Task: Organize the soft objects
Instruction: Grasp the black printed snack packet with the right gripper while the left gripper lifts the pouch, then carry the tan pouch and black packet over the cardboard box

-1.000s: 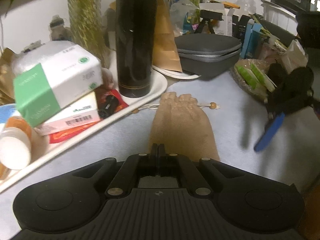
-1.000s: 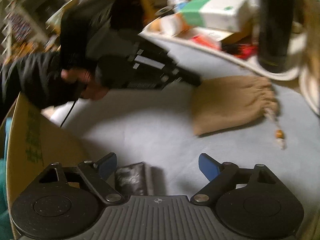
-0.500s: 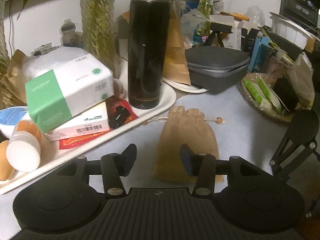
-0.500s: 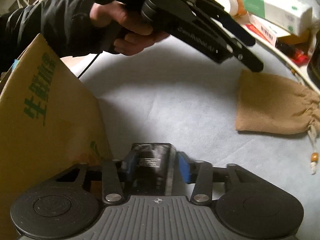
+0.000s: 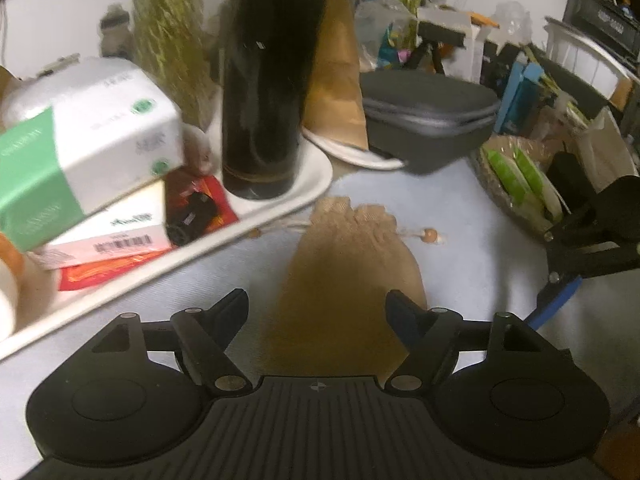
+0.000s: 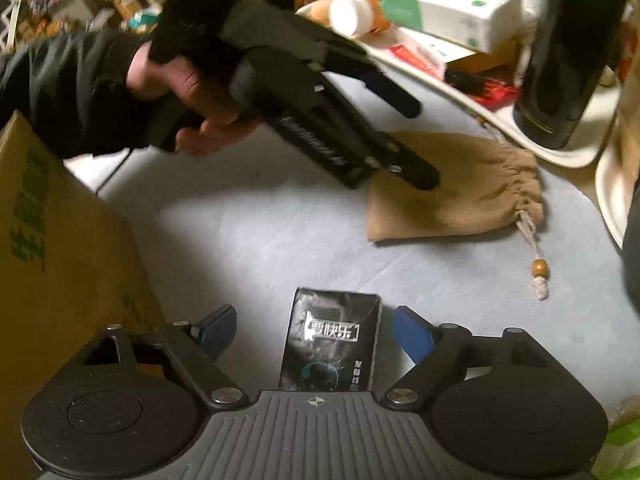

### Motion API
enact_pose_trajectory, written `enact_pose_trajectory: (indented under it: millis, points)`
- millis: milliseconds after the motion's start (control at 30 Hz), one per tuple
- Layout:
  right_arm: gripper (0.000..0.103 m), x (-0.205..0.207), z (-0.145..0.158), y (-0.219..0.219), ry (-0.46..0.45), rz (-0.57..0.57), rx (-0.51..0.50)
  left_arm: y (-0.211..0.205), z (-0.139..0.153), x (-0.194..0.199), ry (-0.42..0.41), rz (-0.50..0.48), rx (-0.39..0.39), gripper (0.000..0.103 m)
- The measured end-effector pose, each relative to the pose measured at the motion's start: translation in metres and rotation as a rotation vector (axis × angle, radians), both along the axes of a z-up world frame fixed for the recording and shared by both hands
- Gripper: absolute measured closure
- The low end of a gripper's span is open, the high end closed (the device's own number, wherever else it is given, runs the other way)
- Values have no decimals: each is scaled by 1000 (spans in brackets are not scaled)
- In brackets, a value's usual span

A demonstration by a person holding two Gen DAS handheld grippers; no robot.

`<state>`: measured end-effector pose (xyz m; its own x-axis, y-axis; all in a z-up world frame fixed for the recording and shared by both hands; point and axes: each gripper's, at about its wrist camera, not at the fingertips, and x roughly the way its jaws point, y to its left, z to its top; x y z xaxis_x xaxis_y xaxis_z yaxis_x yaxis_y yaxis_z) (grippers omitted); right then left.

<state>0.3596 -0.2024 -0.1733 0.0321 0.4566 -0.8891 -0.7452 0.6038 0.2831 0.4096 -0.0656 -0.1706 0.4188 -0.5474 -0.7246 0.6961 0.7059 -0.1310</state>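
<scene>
A tan drawstring pouch (image 5: pixel 344 276) lies flat on the pale blue mat, its beaded cord at the far end. My left gripper (image 5: pixel 318 308) is open, its fingers either side of the pouch's near end. In the right wrist view the pouch (image 6: pixel 460 192) lies ahead with the left gripper (image 6: pixel 420 144) over its near-left part. My right gripper (image 6: pixel 312 328) is open around a small black box (image 6: pixel 332 340) that lies on the mat between its fingers.
A white tray (image 5: pixel 280 208) holds a tall black flask (image 5: pixel 264 80), a green-and-white tissue pack (image 5: pixel 80 140) and packets. A grey case (image 5: pixel 428 108) and a basket (image 5: pixel 516 184) stand behind. A cardboard box (image 6: pixel 52 248) stands left of my right gripper.
My left gripper was shut at the pouch's near end, then opened and widened. My right gripper closed toward the black box, then opened again and drew back.
</scene>
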Motion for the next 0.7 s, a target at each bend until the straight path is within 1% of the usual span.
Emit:
enact_pose_trajectory:
  millis: [67, 100, 133, 167, 200, 233, 267, 300, 333, 433, 533, 700]
  points:
    - [26, -3, -6, 2, -19, 6, -40, -4, -4, -1, -5, -1, 17, 28]
    - [40, -4, -10, 2, -28, 9, -67, -6, -6, -2, -20, 1, 26, 29]
    - [46, -5, -12, 1, -36, 15, -89, -8, -7, -4, -40, -1, 39, 29]
    - [49, -7, -12, 0, -58, 22, -97, -11, -8, -7, -62, -2, 57, 31]
    - [50, -8, -12, -1, -65, 22, -107, -12, -8, -9, -85, -1, 74, 44]
    - [50, -8, -12, -1, -72, 22, -115, -13, -8, -12, -112, -9, 88, 61]
    - [50, -9, -12, -2, -79, 23, -119, -12, -7, -13, -105, -21, 75, 69]
    - [51, -9, -11, -2, -82, 24, -123, -11, -6, -12, -97, -8, 79, 86]
    - [51, -9, -10, -2, -88, 22, -129, -11, -5, -10, -87, -8, 83, 97]
    - [52, -10, -7, -4, -102, 7, -143, -10, -3, -8, -71, -13, 80, 98]
    - [52, -10, 1, -7, -123, -32, -155, -2, 1, -10, -60, 6, 67, 99]
    - [52, -15, 30, -11, -179, -108, -172, 17, 25, -20, -92, 30, 79, 99]
